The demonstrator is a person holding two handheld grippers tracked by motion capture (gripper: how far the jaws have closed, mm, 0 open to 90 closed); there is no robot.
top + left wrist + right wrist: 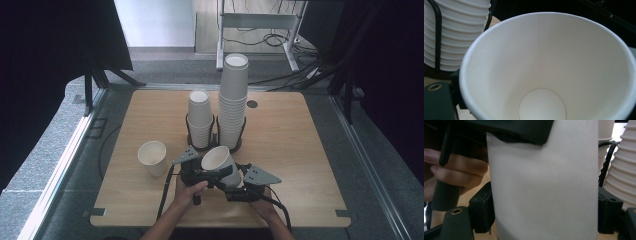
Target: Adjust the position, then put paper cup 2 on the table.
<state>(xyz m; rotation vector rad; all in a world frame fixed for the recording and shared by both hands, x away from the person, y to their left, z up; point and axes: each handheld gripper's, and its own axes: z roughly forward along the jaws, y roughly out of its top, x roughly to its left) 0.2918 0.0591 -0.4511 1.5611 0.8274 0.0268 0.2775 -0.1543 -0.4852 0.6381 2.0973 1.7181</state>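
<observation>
A white paper cup (220, 161) hangs tilted over the near middle of the wooden table (300, 150), its mouth turned up and to the left. My right gripper (235, 189) is shut on the cup's body (544, 190), one black finger (482, 212) against each side. My left gripper (212, 176) lies against the cup from the left, and part of it covers the cup's rim (519, 130). In the left gripper view I look straight into the cup (541, 62); one finger (455, 82) stands just outside the rim, and whether it presses I cannot tell.
A second paper cup (152, 157) stands upright at the left. Behind the grippers, black wire holders carry a short stack of cups (200, 117) and a tall stack (234, 97). A dark round hole (252, 104) sits near the table's far edge.
</observation>
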